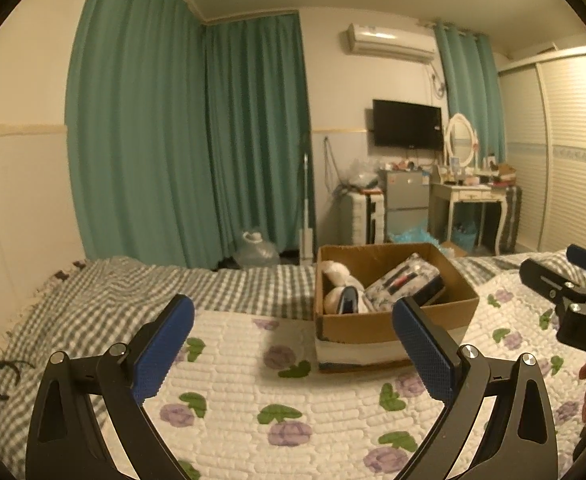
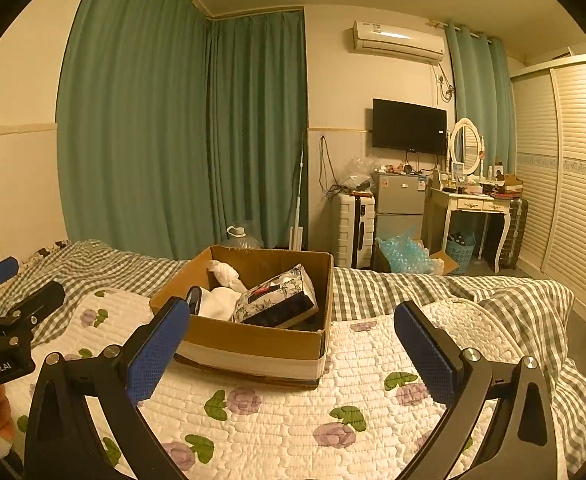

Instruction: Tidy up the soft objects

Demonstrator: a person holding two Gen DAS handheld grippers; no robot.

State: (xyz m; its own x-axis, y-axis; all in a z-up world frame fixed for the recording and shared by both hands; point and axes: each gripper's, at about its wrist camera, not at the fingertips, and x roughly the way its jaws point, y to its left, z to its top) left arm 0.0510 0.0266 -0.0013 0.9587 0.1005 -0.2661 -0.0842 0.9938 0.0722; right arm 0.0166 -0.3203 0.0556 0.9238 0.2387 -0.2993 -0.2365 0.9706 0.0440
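Observation:
A cardboard box (image 1: 397, 322) (image 2: 253, 344) stands on the flowered white quilt (image 1: 253, 392) (image 2: 293, 420) on the bed. In it lie a white plush toy (image 1: 335, 276) (image 2: 223, 300) and a floral soft pack (image 1: 407, 284) (image 2: 279, 300). My left gripper (image 1: 293, 332) is open and empty, hovering over the quilt just short of the box. My right gripper (image 2: 291, 334) is open and empty, in front of the box's near wall. Each gripper shows at the edge of the other's view: the right one (image 1: 565, 292), the left one (image 2: 9, 312).
A grey checked blanket (image 1: 133, 292) (image 2: 473, 292) covers the far part of the bed. A black hair band (image 1: 3, 376) lies at the left. Beyond the bed are green curtains (image 2: 181, 128), a suitcase (image 2: 353, 228), a small fridge (image 2: 399, 204) and a dressing table (image 2: 473, 208).

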